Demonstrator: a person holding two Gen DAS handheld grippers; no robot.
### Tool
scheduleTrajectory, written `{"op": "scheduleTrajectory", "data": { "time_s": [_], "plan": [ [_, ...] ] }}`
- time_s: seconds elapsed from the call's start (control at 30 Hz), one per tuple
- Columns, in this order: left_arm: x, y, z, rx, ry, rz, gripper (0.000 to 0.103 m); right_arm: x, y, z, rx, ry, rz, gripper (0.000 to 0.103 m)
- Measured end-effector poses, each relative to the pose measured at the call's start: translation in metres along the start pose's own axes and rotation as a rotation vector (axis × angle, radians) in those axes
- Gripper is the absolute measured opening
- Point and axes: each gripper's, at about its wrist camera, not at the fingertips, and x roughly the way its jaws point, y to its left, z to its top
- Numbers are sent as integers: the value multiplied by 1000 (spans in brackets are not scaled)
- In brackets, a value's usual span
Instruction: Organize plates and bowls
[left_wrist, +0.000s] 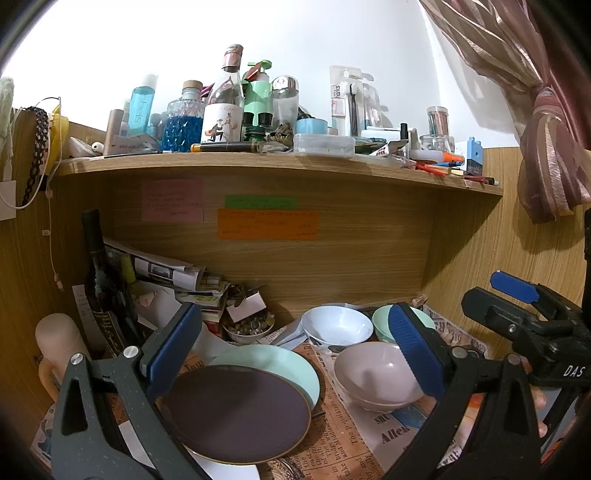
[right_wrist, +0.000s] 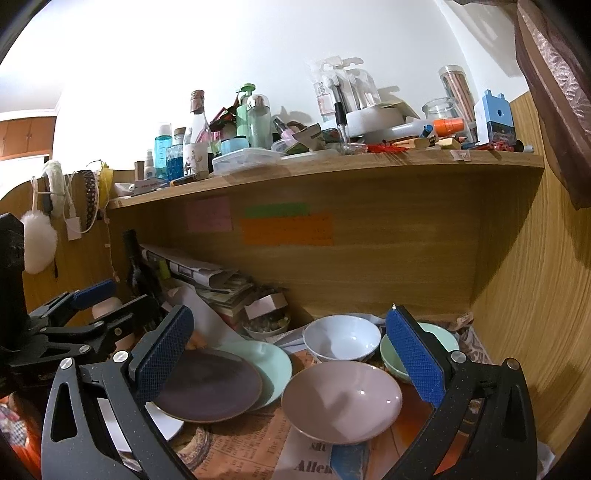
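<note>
From the left wrist, the left hand-held gripper (left_wrist: 295, 354) hangs spread wide and empty over the dark plate (left_wrist: 236, 413) stacked on a mint plate (left_wrist: 284, 363) on the bench (left_wrist: 332, 435), while from the right wrist the right hand-held gripper (right_wrist: 291, 354), jaws apart, hovers above the pink bowl (right_wrist: 341, 400).
</note>
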Motion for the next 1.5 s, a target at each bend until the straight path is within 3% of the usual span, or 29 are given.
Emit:
{"op": "scheduleTrajectory", "data": {
  "time_s": [1.5],
  "plan": [
    [-5, -1, -2, -12, -13, 3, 103, -11, 14, 1, -25, -27, 2, 103]
  ]
}}
